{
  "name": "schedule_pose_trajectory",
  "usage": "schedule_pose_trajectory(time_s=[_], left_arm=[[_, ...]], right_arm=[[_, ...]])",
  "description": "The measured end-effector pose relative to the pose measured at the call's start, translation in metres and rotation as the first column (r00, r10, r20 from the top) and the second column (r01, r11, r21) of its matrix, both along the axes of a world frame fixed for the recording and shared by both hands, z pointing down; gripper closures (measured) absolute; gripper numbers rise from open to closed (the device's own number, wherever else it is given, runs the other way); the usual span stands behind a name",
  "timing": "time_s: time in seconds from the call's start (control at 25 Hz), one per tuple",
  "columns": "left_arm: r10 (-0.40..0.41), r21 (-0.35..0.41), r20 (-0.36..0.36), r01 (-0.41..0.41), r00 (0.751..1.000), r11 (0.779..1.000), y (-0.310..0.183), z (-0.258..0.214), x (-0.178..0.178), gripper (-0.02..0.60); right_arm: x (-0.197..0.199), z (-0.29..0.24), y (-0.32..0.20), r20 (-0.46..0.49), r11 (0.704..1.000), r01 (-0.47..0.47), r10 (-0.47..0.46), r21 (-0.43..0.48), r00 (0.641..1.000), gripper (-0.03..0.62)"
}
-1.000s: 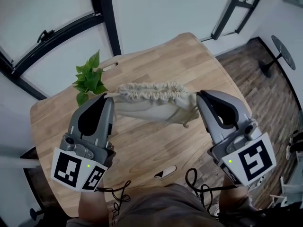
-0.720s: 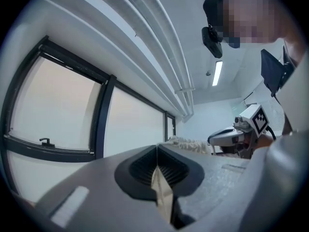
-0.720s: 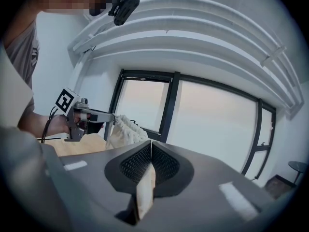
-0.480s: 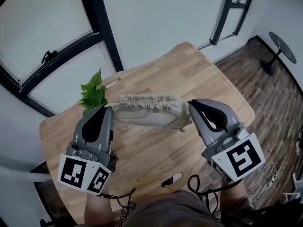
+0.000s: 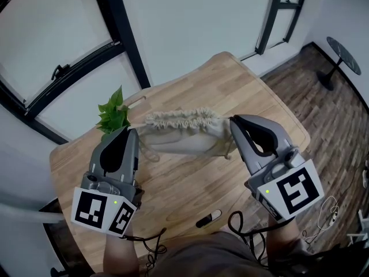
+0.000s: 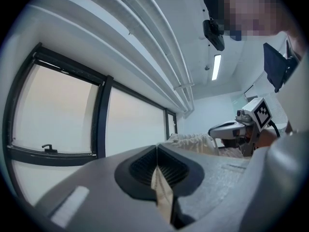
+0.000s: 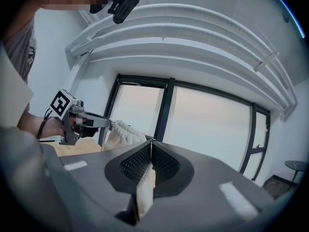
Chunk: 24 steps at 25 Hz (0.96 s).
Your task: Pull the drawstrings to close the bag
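Left tool, right tool: bag between

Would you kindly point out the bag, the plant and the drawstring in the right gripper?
bag (image 5: 184, 136), head view, cloth body below gathered mouth.
plant (image 5: 113, 112), head view, middle of its leaves.
drawstring (image 7: 144, 190), right gripper view, strip pinched between the jaws.

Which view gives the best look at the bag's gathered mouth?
The head view: the bag shows whole, its ruffled mouth gathered along the full top edge. The left gripper view catches only one bunched end of the bag, and the right gripper view only the other end.
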<state>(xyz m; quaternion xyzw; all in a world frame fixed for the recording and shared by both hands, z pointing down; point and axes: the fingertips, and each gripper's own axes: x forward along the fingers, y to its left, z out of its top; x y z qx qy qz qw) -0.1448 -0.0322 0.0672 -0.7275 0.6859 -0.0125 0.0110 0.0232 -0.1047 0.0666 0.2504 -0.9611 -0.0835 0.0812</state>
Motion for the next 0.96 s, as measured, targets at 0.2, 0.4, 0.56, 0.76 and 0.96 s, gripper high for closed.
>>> schedule_pose_trajectory(time_s=[0.2,0.4,0.56,0.76,0.96], left_arm=[[-0.002,0.0,0.008,0.002,1.0,1.0,0.0012,-0.0022,0.0016,0.571],[-0.006,-0.001,0.017,0.006,1.0,1.0,0.002,-0.0026,0.0018,0.571],[-0.006,0.001,0.019,0.006,1.0,1.0,0.0021,-0.0034,0.0017,0.571],[-0.007,0.002,0.024,0.007,1.0,1.0,0.0025,-0.0035,0.0018,0.571],[-0.007,0.0,0.027,0.007,1.0,1.0,0.0014,-0.0022,0.0024,0.571]], right_arm=[[0.0024,0.0011,0.0011,-0.005,1.0,0.006,-0.006,0.002,1.0,0.559],[0.0028,0.0004,-0.0003,-0.005,1.0,0.006,-0.006,0.015,1.0,0.559],[0.0012,-0.0022,-0.0002,0.006,1.0,0.005,-0.005,0.012,1.0,0.559],[0.0017,-0.0009,-0.0004,0.004,1.0,0.006,-0.006,0.018,1.0,0.559],[-0.0016,-0.005,-0.0007,0.034,1.0,0.004,-0.004,0.005,0.999,0.559]])
